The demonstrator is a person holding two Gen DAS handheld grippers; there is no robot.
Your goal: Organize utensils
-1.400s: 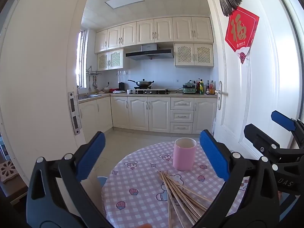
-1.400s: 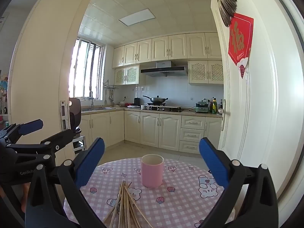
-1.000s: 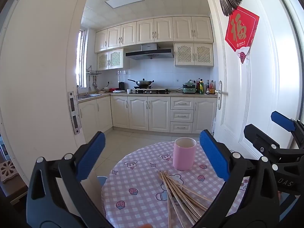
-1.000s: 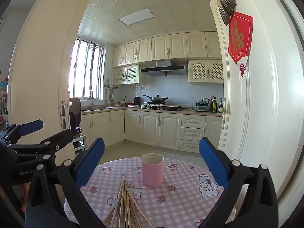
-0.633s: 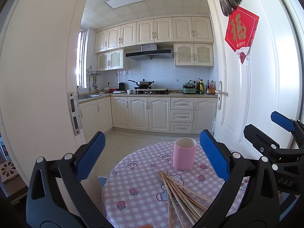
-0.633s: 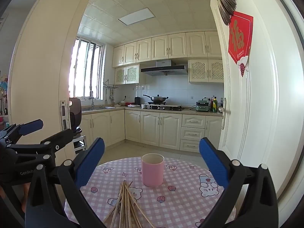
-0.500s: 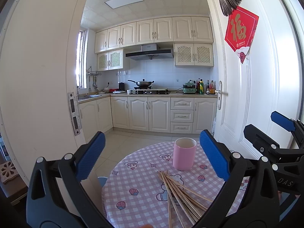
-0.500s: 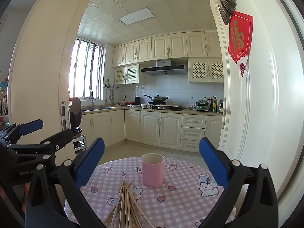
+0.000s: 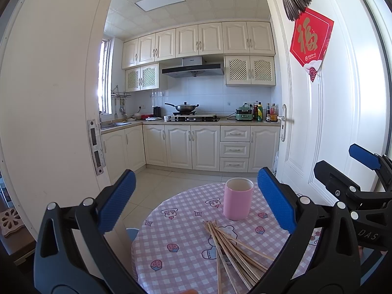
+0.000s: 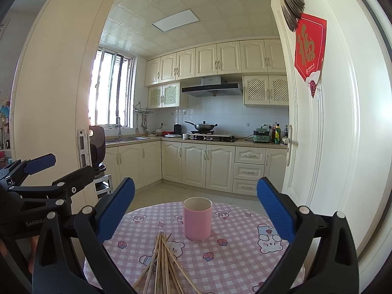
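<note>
Right wrist view: chopsticks lie lengthwise just ahead of the right claw, spread and empty, pointing toward the pink cup; the left claw, spread too, sits further aside.

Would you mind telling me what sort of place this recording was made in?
Most likely a home kitchen: a wok on a stove under a range hood, and a small round table holding a pink cup and chopsticks.

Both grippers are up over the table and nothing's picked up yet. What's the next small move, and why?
Probably lower the right gripper onto the loose chopsticks and pinch a few. Its jaws stand wide open and empty, the chopsticks lie fanned on the checkered tablecloth right below it, and the pink cup stands upright just beyond them.
</note>
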